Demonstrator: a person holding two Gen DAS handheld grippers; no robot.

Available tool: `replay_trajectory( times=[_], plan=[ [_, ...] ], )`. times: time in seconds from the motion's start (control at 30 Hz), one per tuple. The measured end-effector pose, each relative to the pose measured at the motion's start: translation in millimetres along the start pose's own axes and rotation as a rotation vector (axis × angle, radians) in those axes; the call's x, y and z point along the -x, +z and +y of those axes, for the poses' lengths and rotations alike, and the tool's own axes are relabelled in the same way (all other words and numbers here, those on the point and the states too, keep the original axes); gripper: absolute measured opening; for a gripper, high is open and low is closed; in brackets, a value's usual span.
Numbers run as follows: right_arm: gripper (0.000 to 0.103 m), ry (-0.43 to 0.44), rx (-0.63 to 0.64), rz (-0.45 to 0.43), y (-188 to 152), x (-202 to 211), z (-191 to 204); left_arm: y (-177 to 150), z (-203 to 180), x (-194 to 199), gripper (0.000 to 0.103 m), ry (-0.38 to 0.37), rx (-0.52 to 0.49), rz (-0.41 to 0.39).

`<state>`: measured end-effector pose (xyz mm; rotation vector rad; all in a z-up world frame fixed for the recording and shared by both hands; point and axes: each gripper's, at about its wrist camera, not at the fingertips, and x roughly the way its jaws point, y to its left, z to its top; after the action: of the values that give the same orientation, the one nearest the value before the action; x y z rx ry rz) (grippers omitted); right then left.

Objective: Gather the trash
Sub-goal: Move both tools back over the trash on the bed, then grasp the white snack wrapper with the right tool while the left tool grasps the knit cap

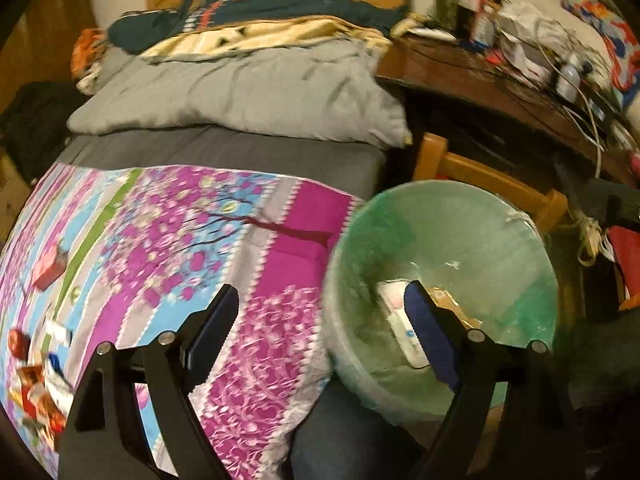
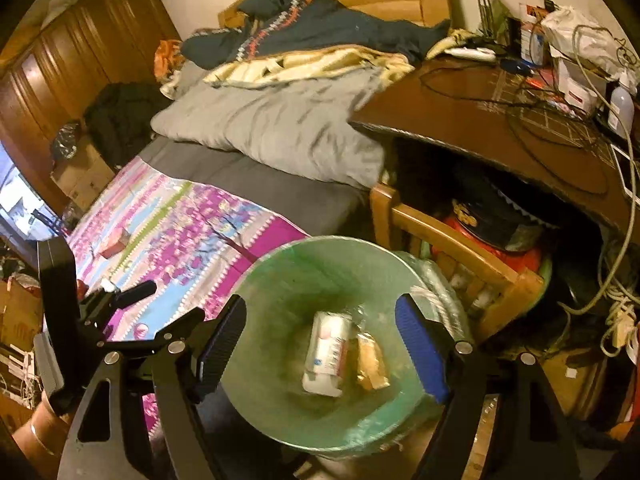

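Green-lined trash bin [image 2: 280, 280], round, standing on the floor just beside the bed [image 2: 256, 184] and in front of a wooden chair [image 2: 448, 240] pushed under the table [image 2: 480, 120]. Contents visible at its bottom: one white packet with pink and blue print [image 2: 326, 354], and touching it a yellowish clear wrapper [image 2: 372, 362]. Right tool [image 2: 322, 334]: fingers spread wide, nothing between the pads, poised above the bin mouth with both packets seen in the gap. Left tool [image 1: 322, 312]: fingers likewise spread and empty, one finger over the bed's pink, blue and green floral sheet [image 1: 168, 240], the other over the bin [image 1: 480, 220]; in the right wrist view it shows at the left edge, above the sheet. Further litter on the sheet: a reddish packet [image 1: 48, 268] lying alone, and a cluster of red, orange and white wrappers [image 1: 36, 380] near the lower left corner. Also on the bed: grey pillow [image 1: 240, 96] and a heap of dark patterned clothing [image 1: 248, 4]. The table carries cables, bottles and a white bag.
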<state>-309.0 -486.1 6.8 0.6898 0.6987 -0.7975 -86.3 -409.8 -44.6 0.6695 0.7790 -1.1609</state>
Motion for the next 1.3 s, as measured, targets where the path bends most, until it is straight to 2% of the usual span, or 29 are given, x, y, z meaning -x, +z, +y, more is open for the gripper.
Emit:
replay_trajectory(
  times=[0.17, 0.33, 0.47, 0.7, 0.9, 1.0, 1.1, 1.3],
  plan=[
    [0.078, 0.065, 0.067, -0.082, 1, -1, 39, -25, 45, 21, 0.085, 0.133, 0.124, -0.056],
    [0.078, 0.138, 0.194, -0.210, -5, -2, 107, -55, 100, 43, 0.086, 0.276, 0.284, -0.087],
    [0.078, 0.219, 0.291, -0.226, -15, -13, 167, -90, 147, 63, 0.087, 0.411, 0.396, -0.100],
    [0.078, 0.351, 0.509, -0.122, -50, -53, 275, -175, 233, 100, 0.087, 0.554, 0.668, -0.078],
    [0.080, 0.419, 0.668, 0.042, -94, -108, 363, -265, 309, 133, 0.087, 0.660, 0.887, -0.029],
    [0.083, 0.447, 0.729, 0.105, -116, -135, 398, -301, 347, 144, 0.087, 0.711, 0.958, 0.010],
    [0.086, 0.516, 0.799, 0.147, -131, -159, 445, -327, 386, 153, 0.087, 0.705, 1.008, 0.021],
    [0.086, 0.543, 0.875, 0.232, -134, -219, 512, -344, 463, 155, 0.087, 0.688, 0.987, 0.015]
  ],
)
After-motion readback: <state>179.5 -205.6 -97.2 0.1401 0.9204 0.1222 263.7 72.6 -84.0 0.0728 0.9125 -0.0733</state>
